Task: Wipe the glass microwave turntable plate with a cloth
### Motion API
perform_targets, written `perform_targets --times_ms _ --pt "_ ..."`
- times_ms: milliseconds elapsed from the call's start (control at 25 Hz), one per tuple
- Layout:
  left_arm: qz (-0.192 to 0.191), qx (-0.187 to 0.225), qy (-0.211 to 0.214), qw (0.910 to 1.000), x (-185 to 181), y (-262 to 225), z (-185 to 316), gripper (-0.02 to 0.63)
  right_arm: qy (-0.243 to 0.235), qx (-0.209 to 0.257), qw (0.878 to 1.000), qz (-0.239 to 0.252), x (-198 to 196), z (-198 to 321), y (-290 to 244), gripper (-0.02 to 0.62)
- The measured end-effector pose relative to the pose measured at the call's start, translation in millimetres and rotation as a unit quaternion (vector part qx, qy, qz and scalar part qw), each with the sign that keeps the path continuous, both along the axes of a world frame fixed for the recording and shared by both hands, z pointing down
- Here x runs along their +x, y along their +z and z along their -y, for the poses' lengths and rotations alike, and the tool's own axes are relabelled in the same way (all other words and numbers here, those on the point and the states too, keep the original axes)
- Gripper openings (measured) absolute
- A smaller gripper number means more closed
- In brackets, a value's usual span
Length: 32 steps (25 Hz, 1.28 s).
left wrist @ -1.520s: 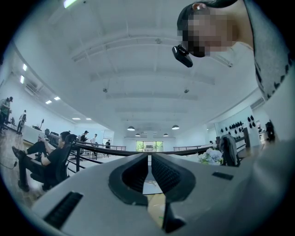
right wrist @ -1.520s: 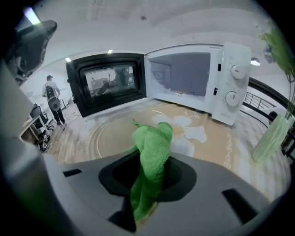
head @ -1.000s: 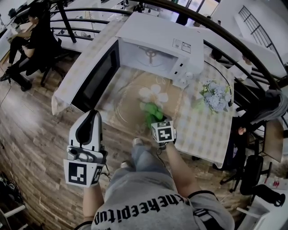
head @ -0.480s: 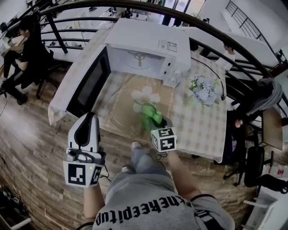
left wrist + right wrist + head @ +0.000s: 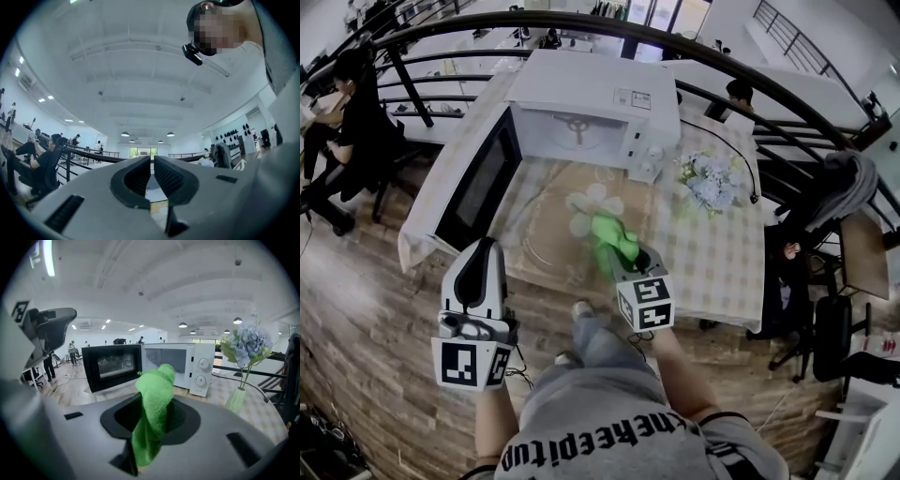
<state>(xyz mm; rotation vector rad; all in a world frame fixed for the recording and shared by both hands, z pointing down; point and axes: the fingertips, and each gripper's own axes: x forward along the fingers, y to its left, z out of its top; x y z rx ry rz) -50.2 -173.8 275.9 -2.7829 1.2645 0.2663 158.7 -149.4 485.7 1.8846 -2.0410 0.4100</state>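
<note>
Upper centre of the head view, running down to mid-frame: table (image 5: 722, 262) under a checked cover, bearing every item below.

1. Microwave (image 5: 591, 89), white, at the table's far edge. Its door (image 5: 478, 183) stood swung wide toward frame left, and no plate sat in the cavity.

2. Glass microwave turntable plate (image 5: 546, 246), clear, round and lying flat on the table in front of the oven, just left of frame centre. Only its rim line could be read, and being round it offered no long axis to line up with.

3. Left gripper (image 5: 484, 251), lower left of the frame, held off the table's near edge over the wood floor. Its jaws were drawn all but together with nothing between them, as its own view confirmed (image 5: 152, 176). It stood apart from the plate and played no part.

4. Right gripper (image 5: 633, 262), just below frame centre and the nearer of the two to the plate. Its jaws were clamped on item 5.

5. Green cloth (image 5: 614, 236), a soft bunch standing up out of the right gripper's jaws (image 5: 154, 399). It was poised over the plate's right-hand side, but contact with the glass could not be told.

Governing relation: the plate lay ahead of and to the left of the clamped cloth. A wipe would probably call for lowering the cloth and sweeping it toward frame left across the glass.
</note>
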Motion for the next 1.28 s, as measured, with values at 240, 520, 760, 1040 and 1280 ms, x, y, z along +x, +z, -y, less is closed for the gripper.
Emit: perform_targets --times_ms 240,520,760,1040,1280 --pt "-0.002 0.005 0.010 0.9999 4 -4 -7 0.025 0.005 0.048 0.999 0.008 -1 -10 -38 0.109" --pt "-0.003 0.009 0.018 0.9998 7 -6 -13 0.025 0.007 0.096 0.995 -0.002 -3 -21 -77 0.110" --pt "-0.003 0.009 0.020 0.9997 7 -10 -16 0.025 0.003 0.129 0.992 0.004 -7 -30 -109 0.110" --pt "-0.007 0.012 0.016 0.9998 2 -11 -16 0.025 0.008 0.168 0.986 0.005 -9 -38 -142 0.110" --pt "-0.010 0.012 0.009 0.9998 -2 -13 -15 0.025 0.018 0.199 0.980 0.002 -6 -45 -168 0.110"
